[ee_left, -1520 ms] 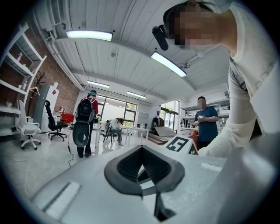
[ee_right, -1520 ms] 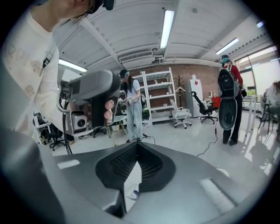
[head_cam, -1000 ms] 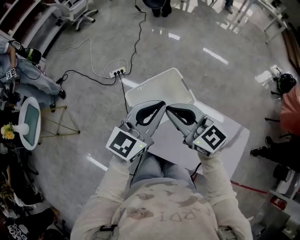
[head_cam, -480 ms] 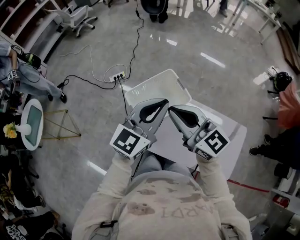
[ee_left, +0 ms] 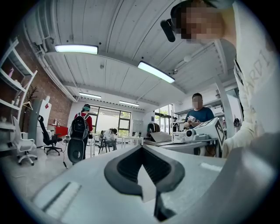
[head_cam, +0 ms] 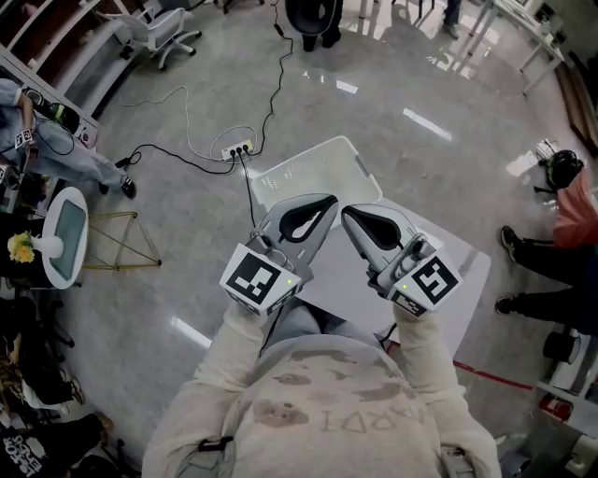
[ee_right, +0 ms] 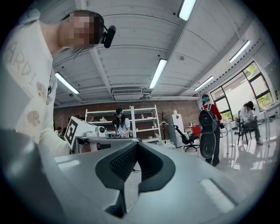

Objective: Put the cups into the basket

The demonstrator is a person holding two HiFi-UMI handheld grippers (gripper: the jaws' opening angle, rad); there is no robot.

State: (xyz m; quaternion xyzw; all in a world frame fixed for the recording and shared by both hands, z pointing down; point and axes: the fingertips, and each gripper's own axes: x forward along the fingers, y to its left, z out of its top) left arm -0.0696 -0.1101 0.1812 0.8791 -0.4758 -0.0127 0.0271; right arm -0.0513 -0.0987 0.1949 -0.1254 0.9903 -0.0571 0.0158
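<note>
White rectangular plastic basket (head_cam: 313, 173), far-left corner of white table (head_cam: 462, 289). Grey left gripper (head_cam: 325, 203) and grey right gripper (head_cam: 348, 215), side by side above the table, jaws closed, empty.

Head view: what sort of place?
Probably an open-plan lab or office: an office chair, a power strip with cables on the floor, and shelving by a brick wall in the right gripper view.

White rectangular plastic basket (head_cam: 313, 173) sits upright, open side up, at the white table's (head_cam: 341, 280) far corner.
</note>
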